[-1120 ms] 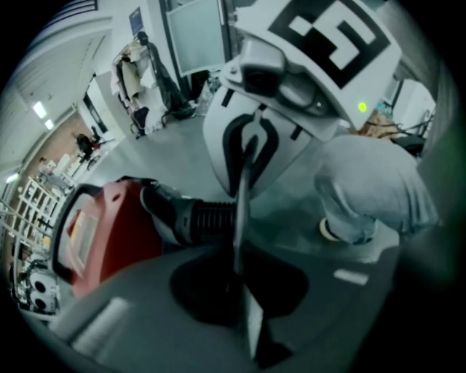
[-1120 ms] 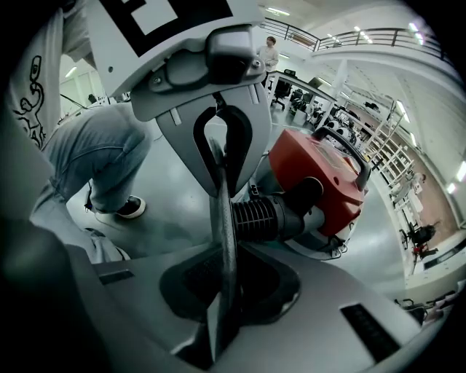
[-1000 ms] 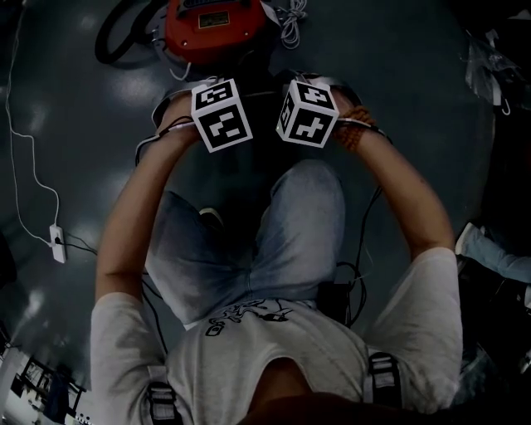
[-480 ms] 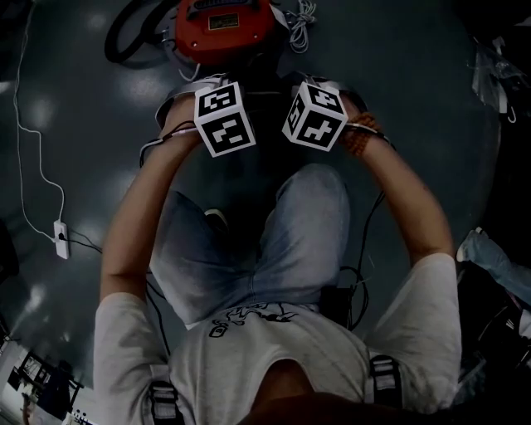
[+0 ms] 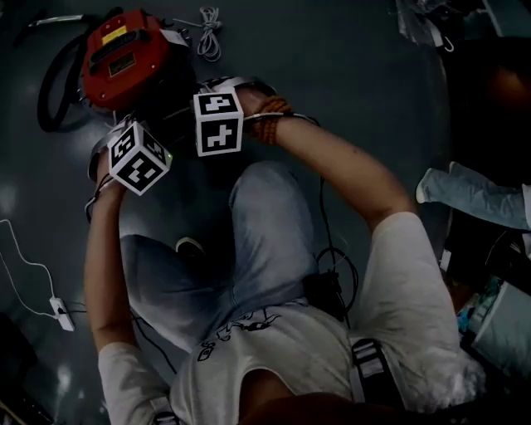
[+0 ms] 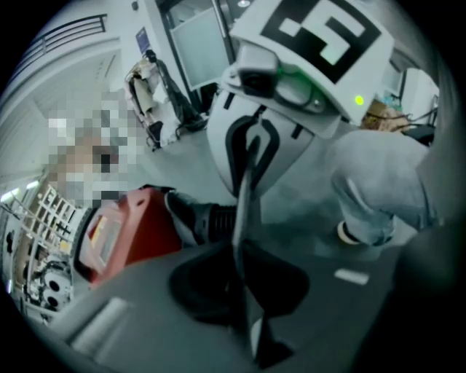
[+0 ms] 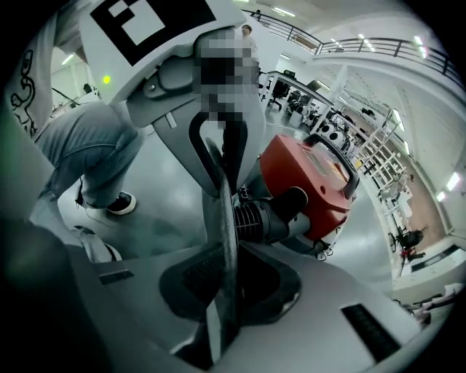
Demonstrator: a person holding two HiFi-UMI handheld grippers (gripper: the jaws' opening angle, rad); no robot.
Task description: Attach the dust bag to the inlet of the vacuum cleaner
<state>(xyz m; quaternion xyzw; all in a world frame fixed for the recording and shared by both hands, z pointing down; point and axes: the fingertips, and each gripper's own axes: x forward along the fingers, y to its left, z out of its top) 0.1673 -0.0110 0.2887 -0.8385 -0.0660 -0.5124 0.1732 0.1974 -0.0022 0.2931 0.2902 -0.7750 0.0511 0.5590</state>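
Seen edge-on between both tongs: a thin grey dust bag (image 7: 224, 244). In the left gripper (image 6: 246, 313), jaws almost together, clamped on one edge of the bag; in the right gripper (image 7: 218, 309), the same narrow gap, clamped on the opposite edge. Just past the bag at 12 o'clock, a red vacuum cleaner (image 5: 124, 58) with its black ribbed hose (image 7: 266, 218) near the bag; touching or not, cannot tell. In the head view, bare grey floor (image 5: 357, 75) open from 12 to 2 o'clock. White cord (image 5: 207, 21) coiled beside the vacuum's edge at 1 o'clock. Power strip (image 5: 60, 314) well apart at 8 o'clock.
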